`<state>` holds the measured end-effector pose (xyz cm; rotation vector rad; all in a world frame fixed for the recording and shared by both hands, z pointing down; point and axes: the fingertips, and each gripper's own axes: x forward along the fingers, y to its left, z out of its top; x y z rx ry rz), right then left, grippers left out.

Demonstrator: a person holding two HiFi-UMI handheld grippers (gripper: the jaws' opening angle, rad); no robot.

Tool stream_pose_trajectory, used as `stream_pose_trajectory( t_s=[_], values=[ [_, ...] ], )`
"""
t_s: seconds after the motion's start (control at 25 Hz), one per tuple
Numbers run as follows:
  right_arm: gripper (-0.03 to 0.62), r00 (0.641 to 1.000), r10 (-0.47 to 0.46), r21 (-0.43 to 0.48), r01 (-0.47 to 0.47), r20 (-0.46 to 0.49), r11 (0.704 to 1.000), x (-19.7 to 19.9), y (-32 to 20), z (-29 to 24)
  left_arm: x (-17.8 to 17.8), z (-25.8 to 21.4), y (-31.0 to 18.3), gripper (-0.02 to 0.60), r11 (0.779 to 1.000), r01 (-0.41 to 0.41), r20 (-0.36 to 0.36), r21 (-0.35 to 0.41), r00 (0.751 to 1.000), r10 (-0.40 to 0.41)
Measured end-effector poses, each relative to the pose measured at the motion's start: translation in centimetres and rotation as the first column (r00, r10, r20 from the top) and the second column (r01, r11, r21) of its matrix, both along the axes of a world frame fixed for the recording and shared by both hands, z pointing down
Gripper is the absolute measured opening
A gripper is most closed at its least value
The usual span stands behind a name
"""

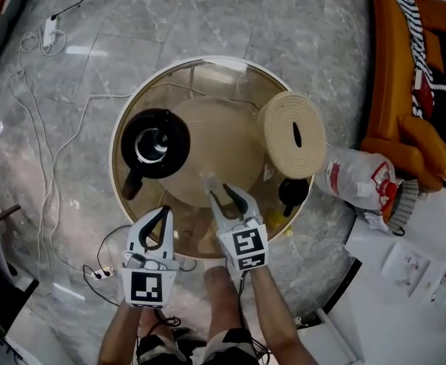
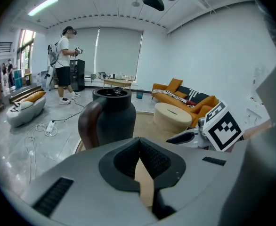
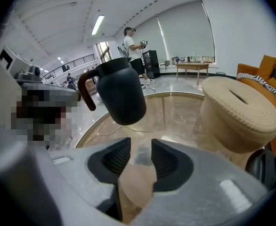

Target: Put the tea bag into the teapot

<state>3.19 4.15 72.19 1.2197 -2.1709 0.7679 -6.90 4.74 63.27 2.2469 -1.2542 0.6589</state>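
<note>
The black teapot with a brown handle stands lidless on the left of the round glass table; it also shows in the left gripper view and the right gripper view. A small pale, translucent tea bag lies on the table's beige middle, just ahead of my right gripper. In the right gripper view the tea bag shows in the gap between the jaws, which stand apart without pressing it. My left gripper hovers at the near table edge, its tips together and nothing in them.
A woven beige container with a slotted lid stands on the table's right; a small black vessel sits near it. On the floor, a plastic bag and an orange sofa lie right, cables and a power strip left.
</note>
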Motion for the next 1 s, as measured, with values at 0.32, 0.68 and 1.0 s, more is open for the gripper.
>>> stream_pose_trajectory(
  t_s=[0.32, 0.68, 1.0],
  values=[
    [0.141, 1.0, -0.02, -0.049, 0.02, -0.001, 0.999, -0.3, -0.5, 3.4, 0.3, 1.3, 0.1, 0.017, 1.0, 0.009, -0.006, -0.024, 1.0, -0.009],
    [0.002, 0.999, -0.042, -0.061, 0.04, -0.026, 0.997, -0.2, -0.1, 4.5, 0.3, 1.6, 0.3, 0.017, 0.999, 0.011, 0.002, -0.034, 1.0, -0.011],
    [0.002, 0.999, -0.027, -0.042, 0.026, -0.027, 0.999, 0.4, -0.1, 3.8, 0.6, 1.2, 0.4, 0.017, 1.0, 0.009, -0.003, -0.025, 1.0, -0.009]
  ],
)
